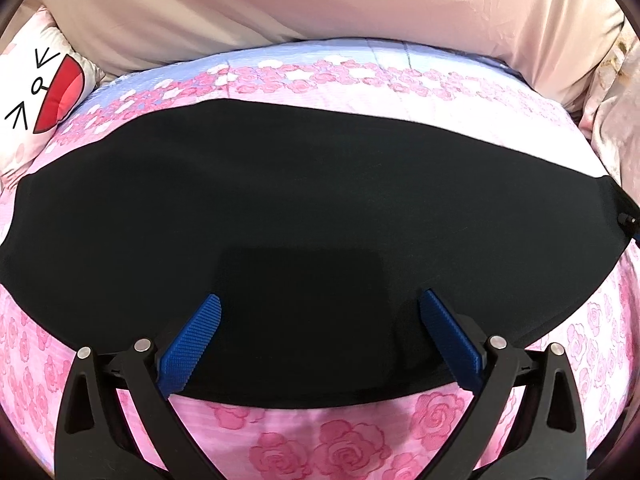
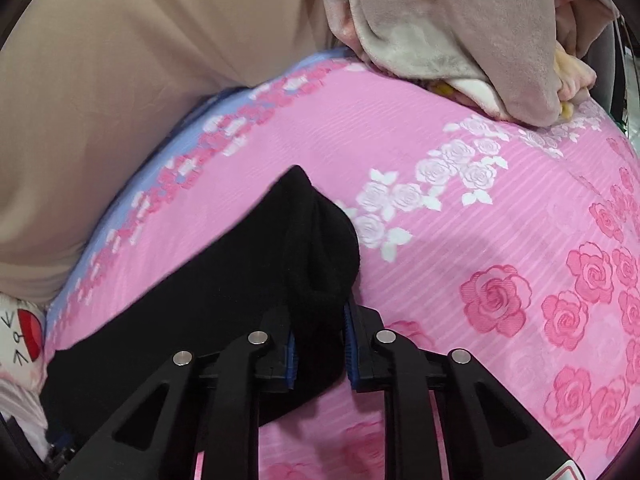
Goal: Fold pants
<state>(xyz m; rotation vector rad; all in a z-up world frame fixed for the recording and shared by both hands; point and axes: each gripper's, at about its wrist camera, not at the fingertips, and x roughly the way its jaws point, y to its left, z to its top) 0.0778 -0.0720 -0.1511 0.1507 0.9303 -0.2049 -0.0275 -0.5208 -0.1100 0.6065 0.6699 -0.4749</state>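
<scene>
The black pants (image 1: 280, 208) lie flat across a pink rose-print bedspread (image 1: 340, 440), stretching left to right. My left gripper (image 1: 320, 304) is open, its blue pads spread wide just above the pants' near edge, holding nothing. In the right wrist view my right gripper (image 2: 319, 320) is shut on a bunched end of the black pants (image 2: 316, 248), which rises between the blue pads (image 2: 350, 344). The rest of the pants (image 2: 160, 320) trails off to the left on the bedspread (image 2: 460, 200). A tip of the right gripper (image 1: 626, 219) shows at the pants' right end.
A beige headboard cushion (image 1: 320, 4) runs along the far side of the bed. A white cartoon-face pillow (image 1: 40, 92) lies at the far left. A heap of grey and pale plush blankets (image 2: 460, 32) sits at the far right.
</scene>
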